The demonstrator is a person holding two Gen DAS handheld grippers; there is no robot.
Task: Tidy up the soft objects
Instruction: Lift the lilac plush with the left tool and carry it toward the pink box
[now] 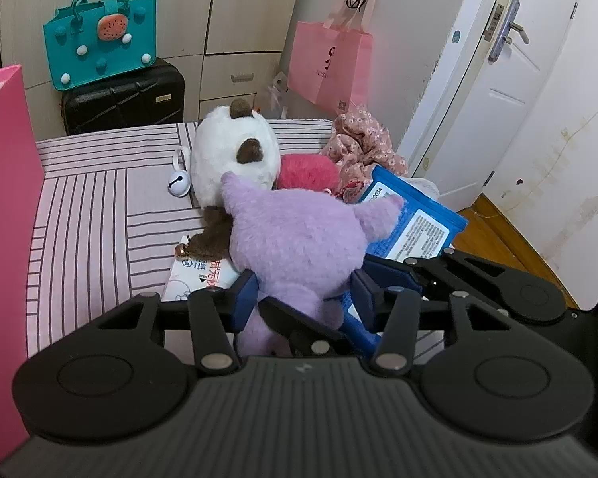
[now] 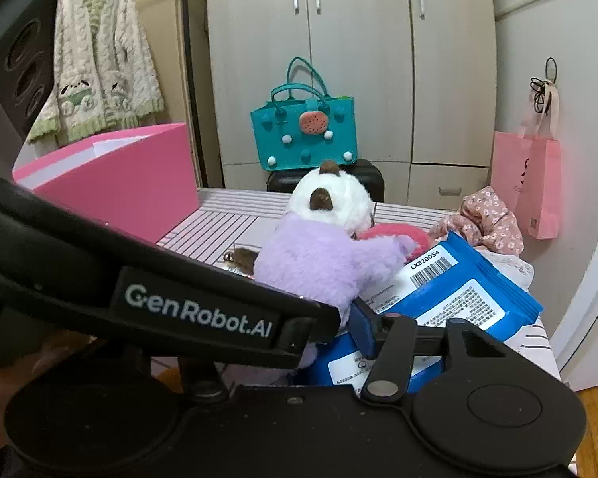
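Observation:
A purple plush (image 1: 299, 235) (image 2: 319, 263) lies on the striped bed (image 1: 91, 219), leaning on a white plush with brown ears (image 1: 235, 151) (image 2: 331, 203). My left gripper (image 1: 305, 294) is shut on the purple plush's lower body, a blue pad on each side. My right gripper (image 2: 331, 318) reaches in from the right at the same spot. One of its pads (image 2: 360, 324) touches the plush. Its other finger is hidden behind the left gripper's body. A red furry toy (image 1: 309, 171) and a floral cloth (image 1: 362, 143) lie behind.
Blue packets (image 1: 414, 223) (image 2: 458, 290) lie under and to the right of the plush, and a white printed packet (image 1: 199, 275) to its left. A pink box (image 2: 119, 175) stands on the bed's left. A teal bag (image 2: 303, 135) tops a black suitcase beyond. A door (image 1: 498, 79) is on the right.

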